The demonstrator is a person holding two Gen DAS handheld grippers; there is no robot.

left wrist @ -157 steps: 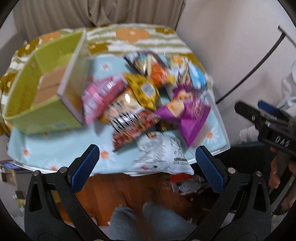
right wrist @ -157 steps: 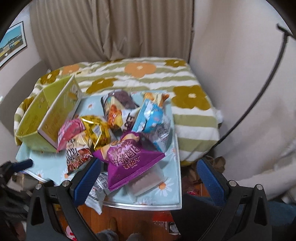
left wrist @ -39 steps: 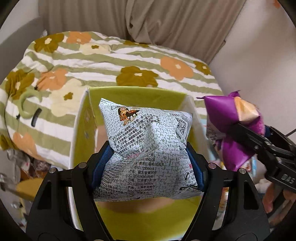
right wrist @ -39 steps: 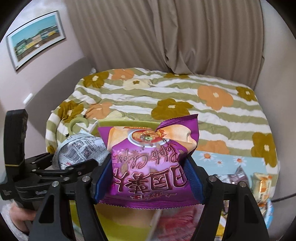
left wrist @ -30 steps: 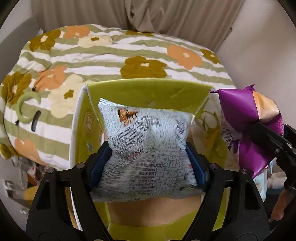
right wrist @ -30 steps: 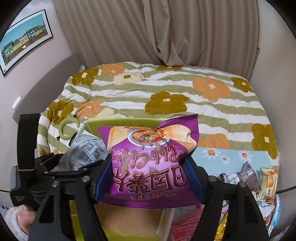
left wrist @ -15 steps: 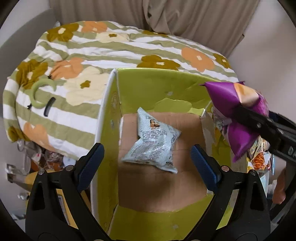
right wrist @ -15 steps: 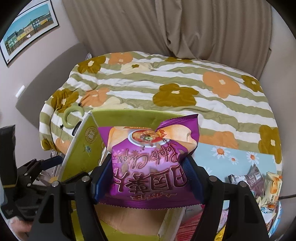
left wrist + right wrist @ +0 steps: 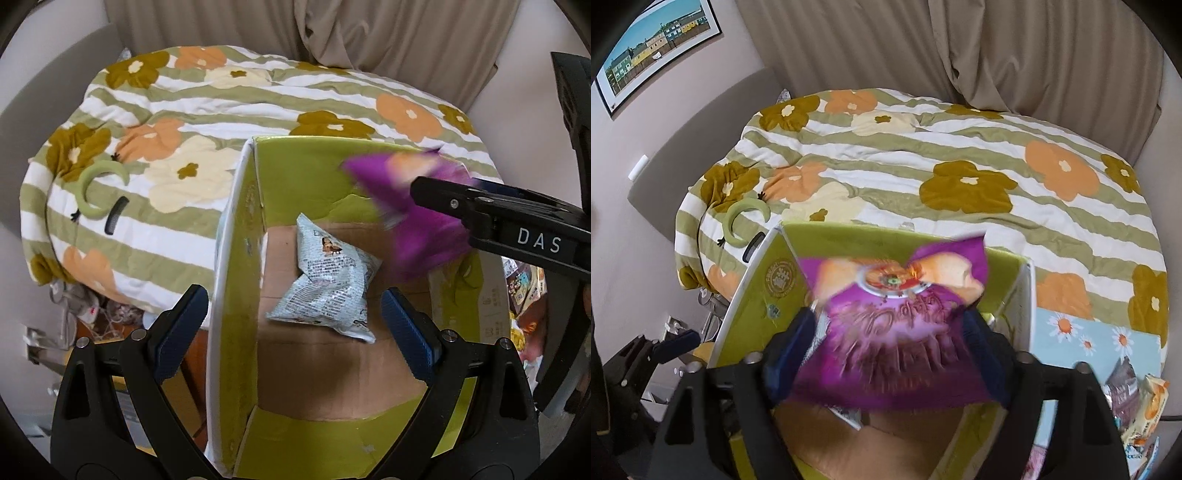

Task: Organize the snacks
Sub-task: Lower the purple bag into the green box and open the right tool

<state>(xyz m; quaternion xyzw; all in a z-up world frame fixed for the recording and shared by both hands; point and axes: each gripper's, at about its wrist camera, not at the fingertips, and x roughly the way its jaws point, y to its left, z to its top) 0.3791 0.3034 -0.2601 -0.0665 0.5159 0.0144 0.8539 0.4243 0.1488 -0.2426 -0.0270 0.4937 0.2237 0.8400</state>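
Left gripper (image 9: 291,321) hangs wide and empty over the box (image 9: 236,280) — right gripper (image 9: 890,350) is opening, purple bag (image 9: 897,332) blurred between its fingers.

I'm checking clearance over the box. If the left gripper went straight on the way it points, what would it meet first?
Probably the pale blue snack packet on the cardboard floor of the green box; the left gripper is open with nothing between its fingers.
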